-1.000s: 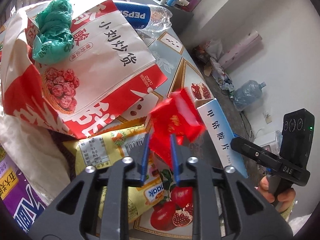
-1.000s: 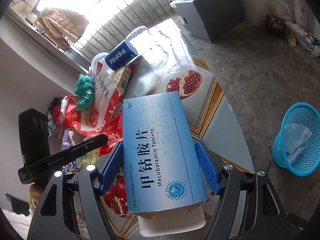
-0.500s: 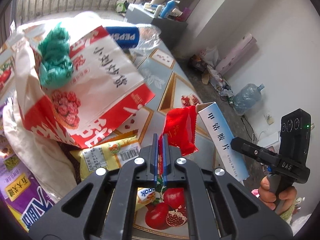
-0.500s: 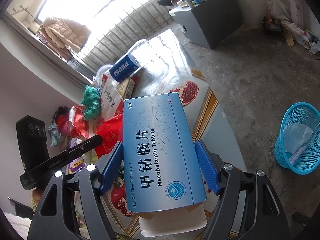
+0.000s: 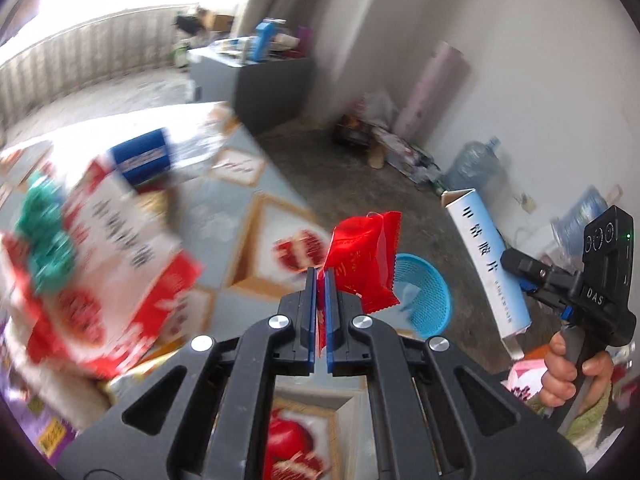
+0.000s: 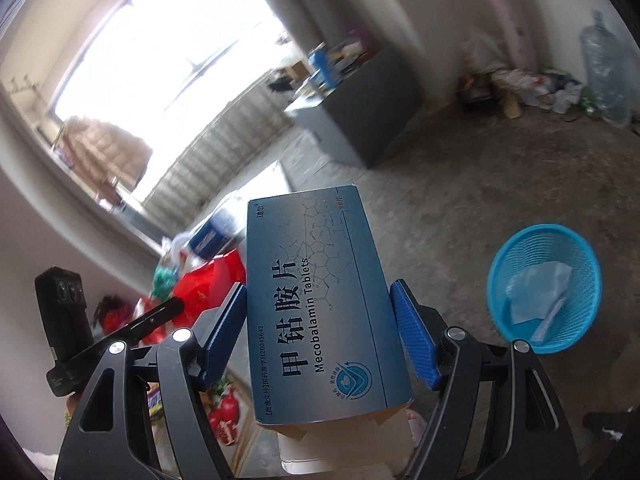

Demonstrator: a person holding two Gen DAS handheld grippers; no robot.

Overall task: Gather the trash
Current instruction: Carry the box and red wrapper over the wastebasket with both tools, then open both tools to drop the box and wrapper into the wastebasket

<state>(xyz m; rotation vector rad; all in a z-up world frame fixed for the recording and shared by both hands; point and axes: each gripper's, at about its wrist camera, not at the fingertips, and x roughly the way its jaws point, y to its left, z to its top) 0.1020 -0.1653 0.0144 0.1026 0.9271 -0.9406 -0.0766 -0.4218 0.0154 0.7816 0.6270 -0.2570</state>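
Note:
My left gripper point(image 5: 320, 276) is shut on a red snack wrapper point(image 5: 362, 258) and holds it in the air above the table's edge. My right gripper point(image 6: 320, 320) is shut on a blue Mecobalamin tablet box point(image 6: 320, 300), also lifted; the box shows in the left wrist view point(image 5: 486, 268) to the right of the wrapper. A blue mesh trash basket point(image 6: 546, 288) stands on the floor with crumpled white paper in it; in the left wrist view the basket point(image 5: 424, 300) sits just behind the wrapper. The wrapper shows in the right wrist view point(image 6: 208, 288) too.
The patterned table point(image 5: 240, 208) holds a red-and-white snack bag point(image 5: 108, 260), a green plastic wad point(image 5: 48, 236) and a Pepsi bottle point(image 5: 148, 156), all blurred. A grey cabinet point(image 6: 360, 116) and a water jug point(image 6: 604, 68) stand on the concrete floor.
Both grippers have lifted and swung right, away from the table and toward the basket. The left gripper closed on the red wrapper about a second ago and carries it.

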